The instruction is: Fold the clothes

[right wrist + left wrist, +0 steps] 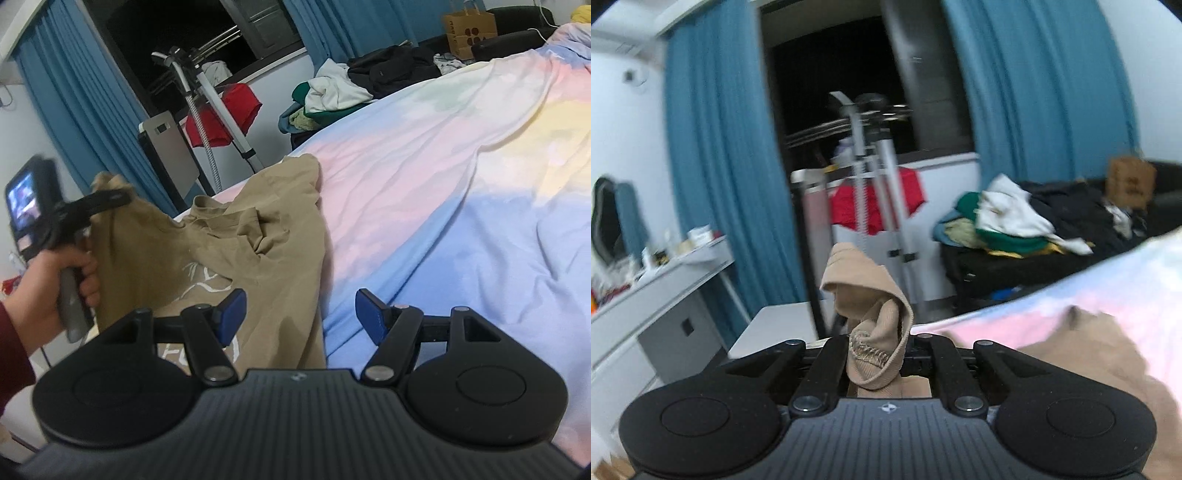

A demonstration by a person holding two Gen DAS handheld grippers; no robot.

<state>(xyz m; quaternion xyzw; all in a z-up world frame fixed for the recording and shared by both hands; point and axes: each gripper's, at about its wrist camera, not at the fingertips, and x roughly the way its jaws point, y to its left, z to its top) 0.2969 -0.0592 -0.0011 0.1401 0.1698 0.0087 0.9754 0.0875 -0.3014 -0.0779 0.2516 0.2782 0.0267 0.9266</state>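
A tan T-shirt (258, 236) with a white print lies crumpled on the pastel bedspread (443, 184) near the bed's left edge. My left gripper (875, 354) is shut on a bunched hem or sleeve of the tan shirt (871, 325) and lifts that part off the bed; it also shows in the right wrist view (107, 199), held in a hand. My right gripper (299, 314) is open and empty, just above the shirt's lower edge and the bedspread.
A pile of clothes (332, 92) lies on a dark sofa past the bed. A garment steamer stand (207, 103) with a red garment (229, 110) stands by the blue curtains (720, 147). A white desk (657, 288) is at the left. A paper bag (469, 29) stands at the far right.
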